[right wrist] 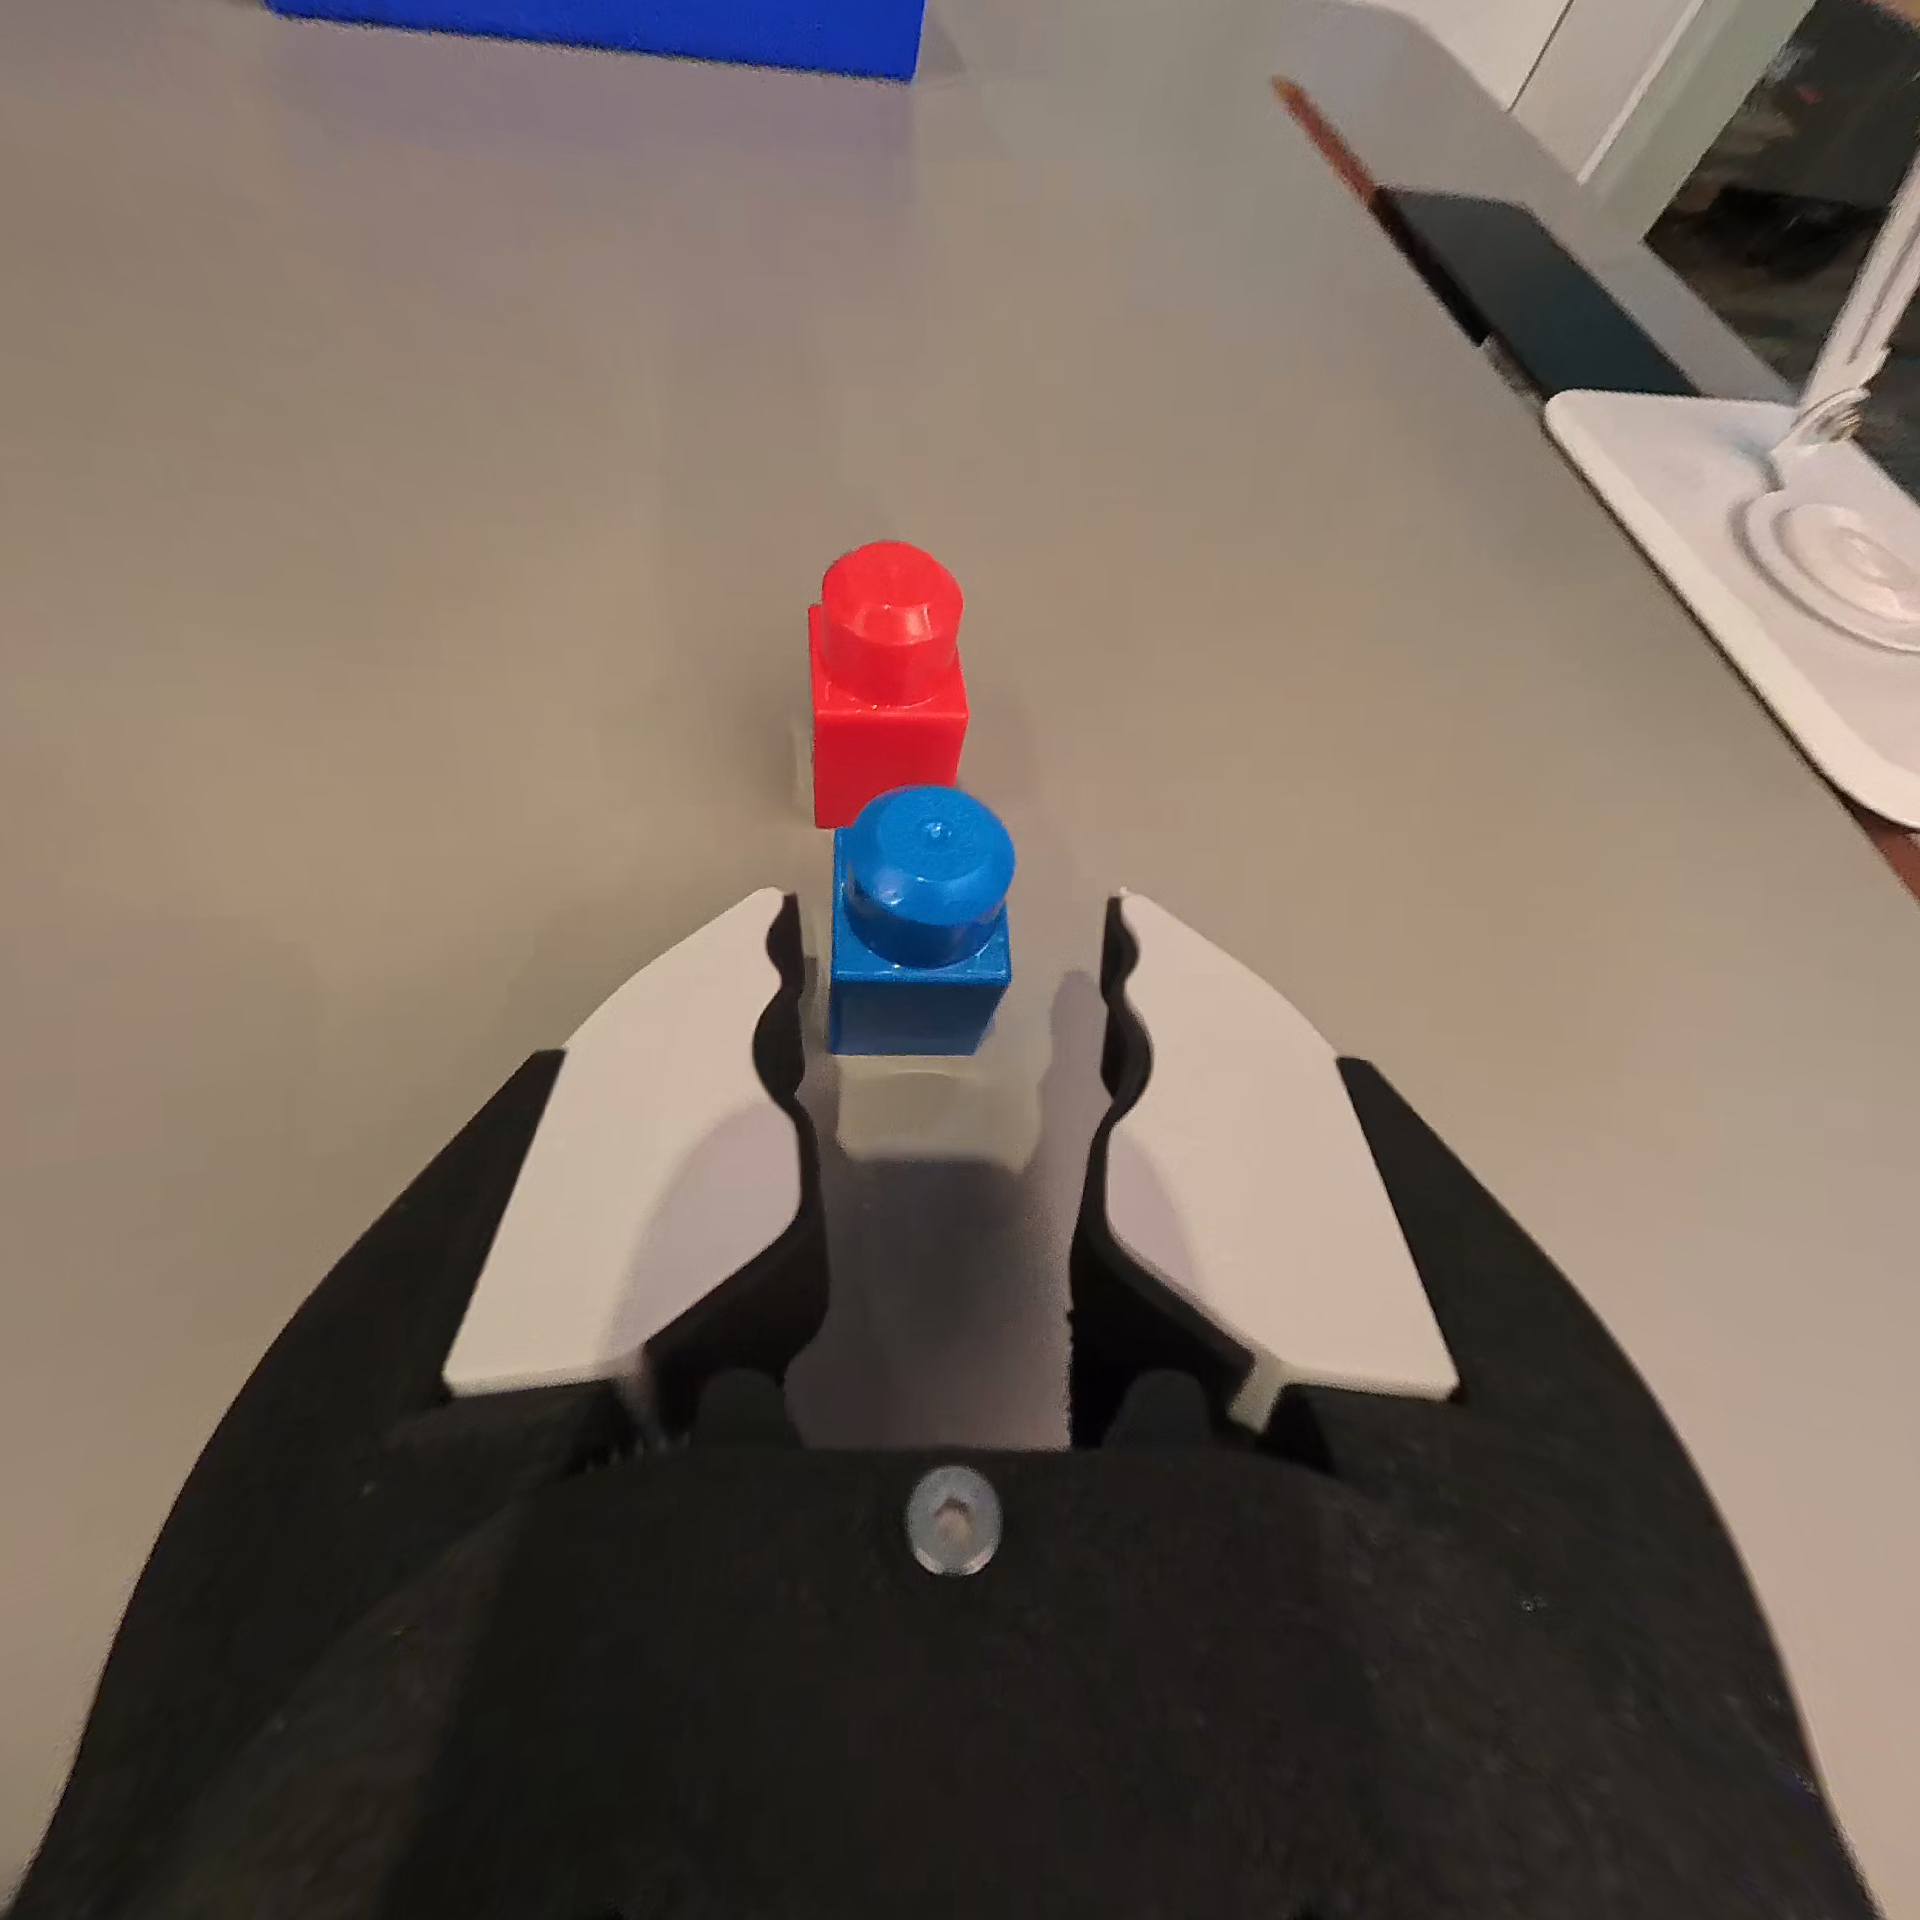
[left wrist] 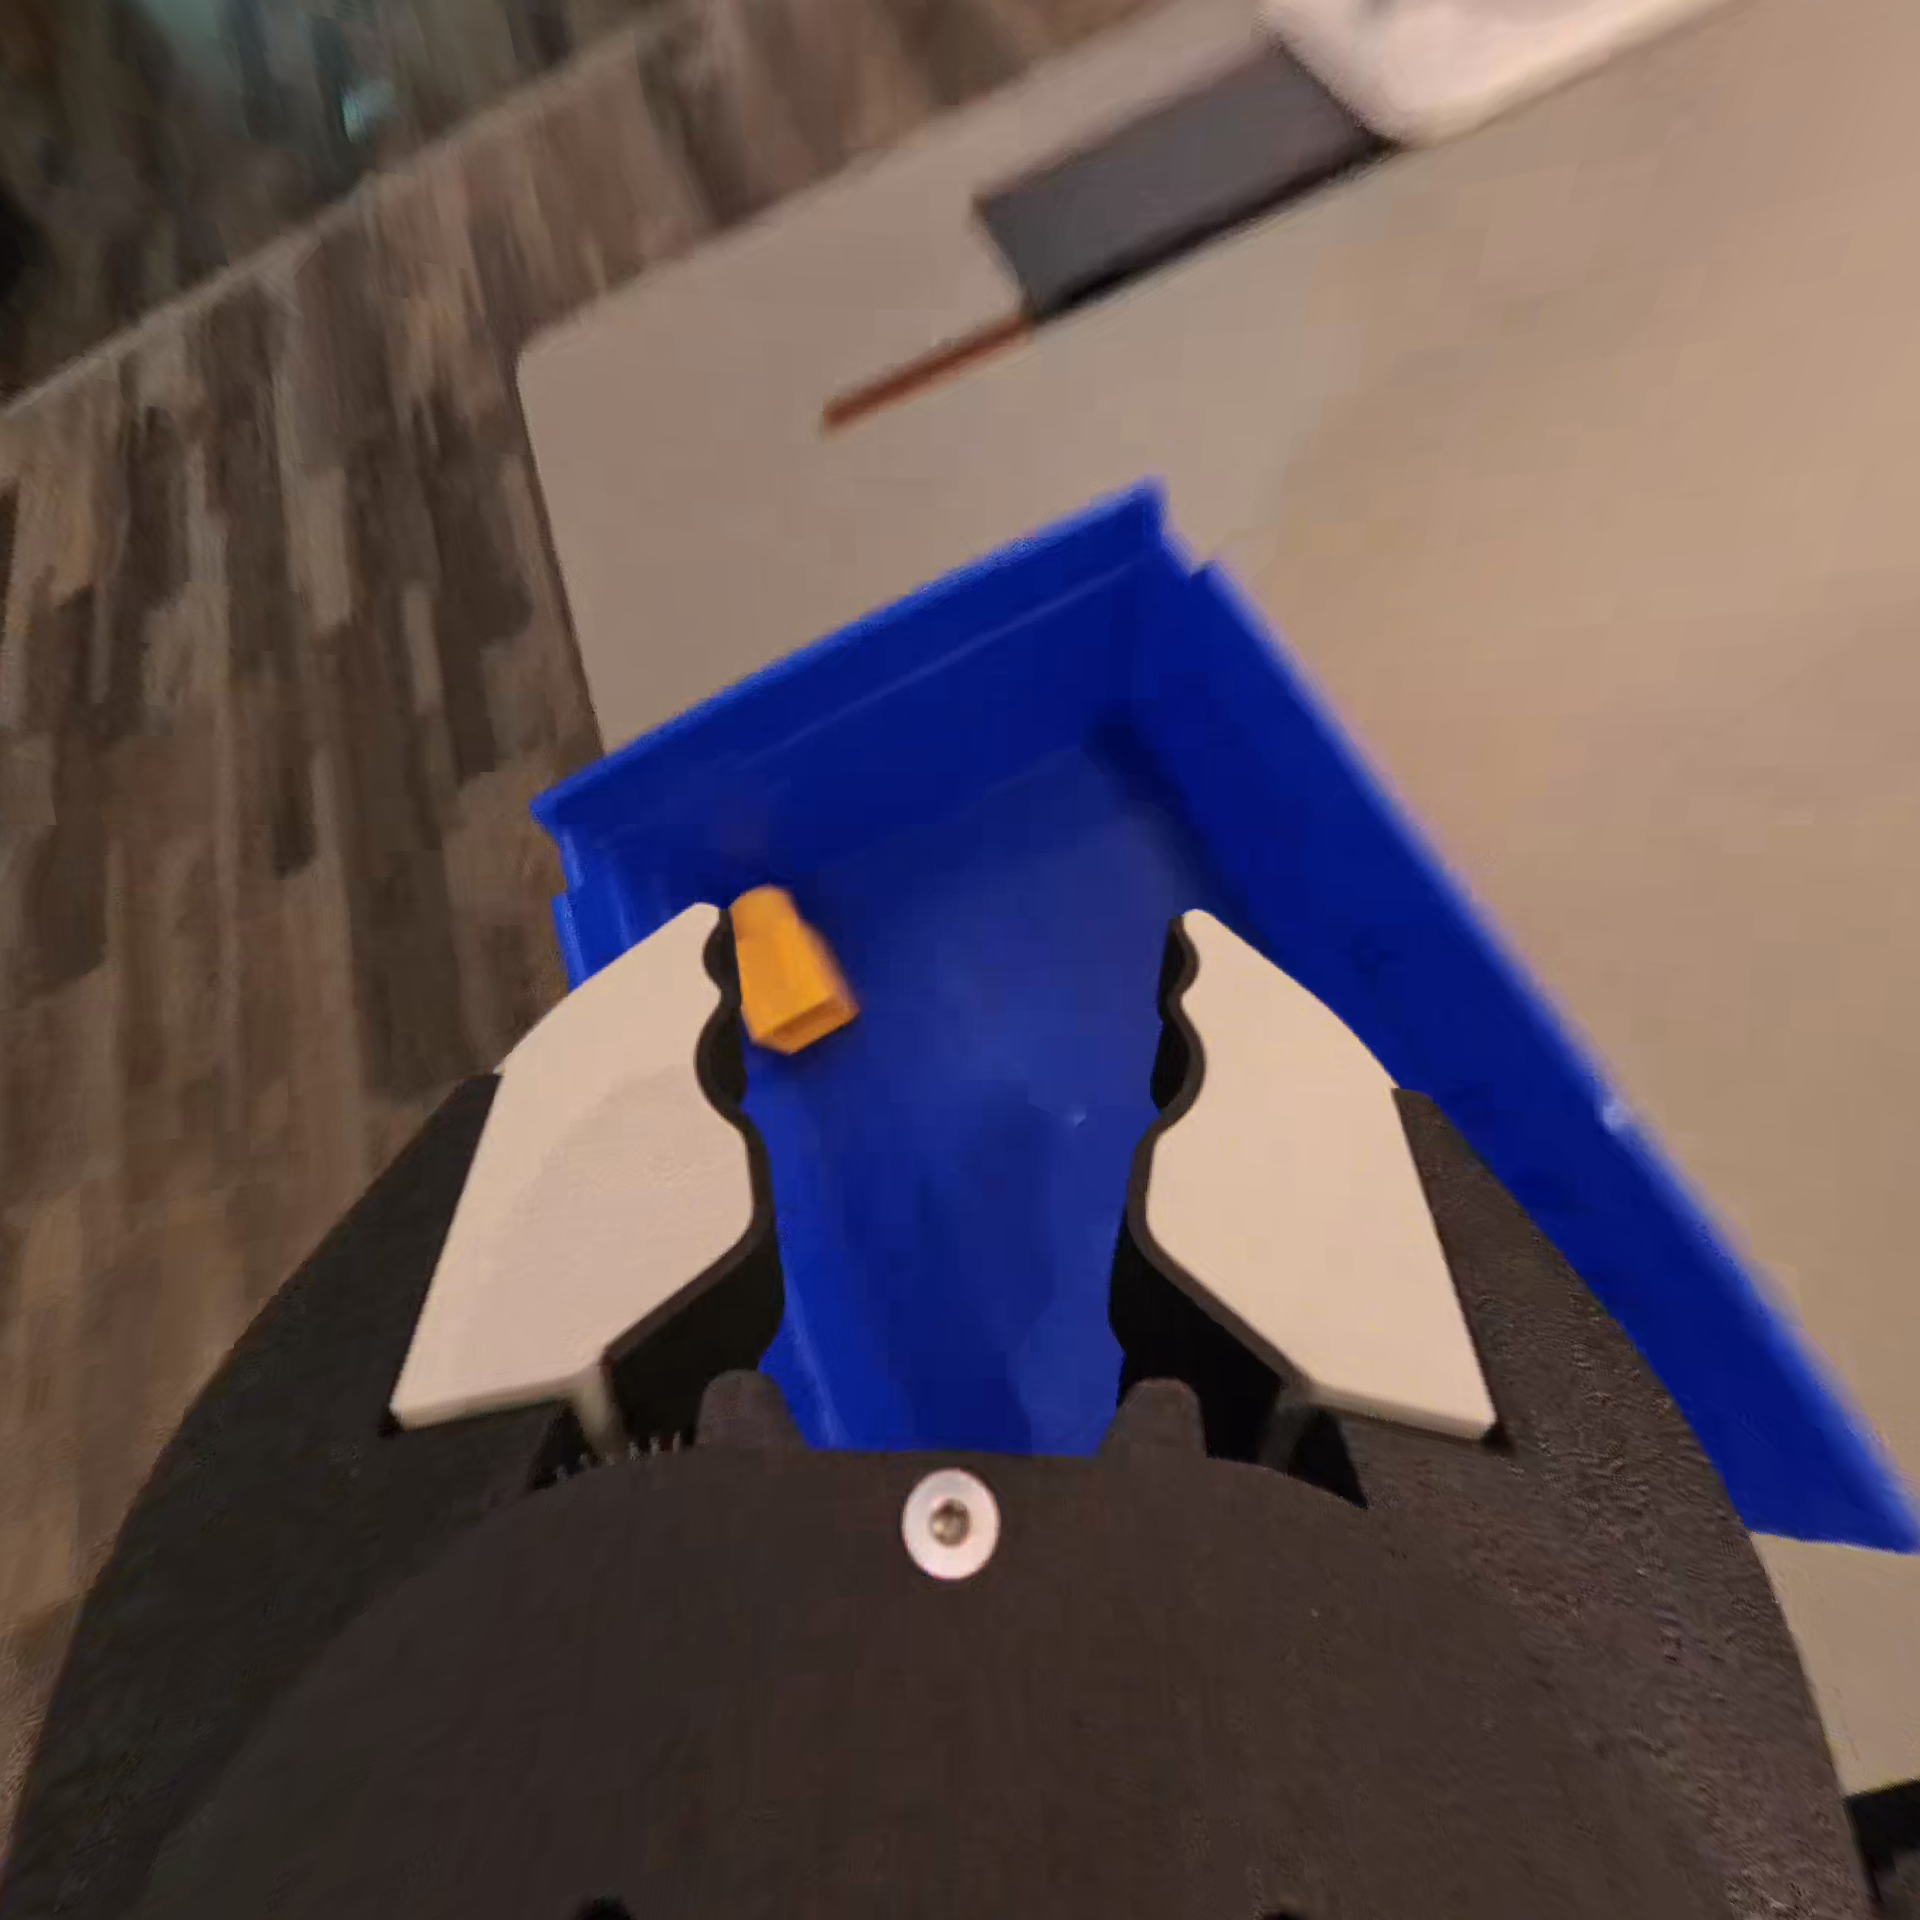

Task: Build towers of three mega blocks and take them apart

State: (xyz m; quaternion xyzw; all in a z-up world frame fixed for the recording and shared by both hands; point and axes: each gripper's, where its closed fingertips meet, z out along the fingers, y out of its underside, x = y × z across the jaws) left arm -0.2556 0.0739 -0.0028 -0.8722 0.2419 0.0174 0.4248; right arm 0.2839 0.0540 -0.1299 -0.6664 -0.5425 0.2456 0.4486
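Writing or brand marks cannot be made out on anything in either view; the left wrist view is blurred.

The left gripper (left wrist: 951,925) has its fingers spread wide with nothing between them. It hangs over a blue bin (left wrist: 1299,883) that sits at the corner of the table (left wrist: 1558,436). Inside the bin lies a yellow block (left wrist: 790,971), tipped on its side, its long axis running away from the camera with the stud at the far end and the hollow base toward the camera. It shows just beside the tip of the left finger (left wrist: 613,1122); whether they touch cannot be told.

The right gripper (right wrist: 951,904) is also spread, pinching nothing. A blue block (right wrist: 920,935) stands upright on the table (right wrist: 416,520) between the fingertips, nearer the left finger (right wrist: 665,1122), with a narrow gap on that side and a wider one on the other. Its single stud points up, so its long axis is vertical. Just beyond the blue block, close behind it, a red block (right wrist: 888,696) stands upright too, stud up, and separate.

Well beyond the red block, at the far table edge, the bin's wall (right wrist: 623,26) shows. To the right of the red block, at the table's side, lie a black flat object (right wrist: 1538,291) and a white tray (right wrist: 1745,582).
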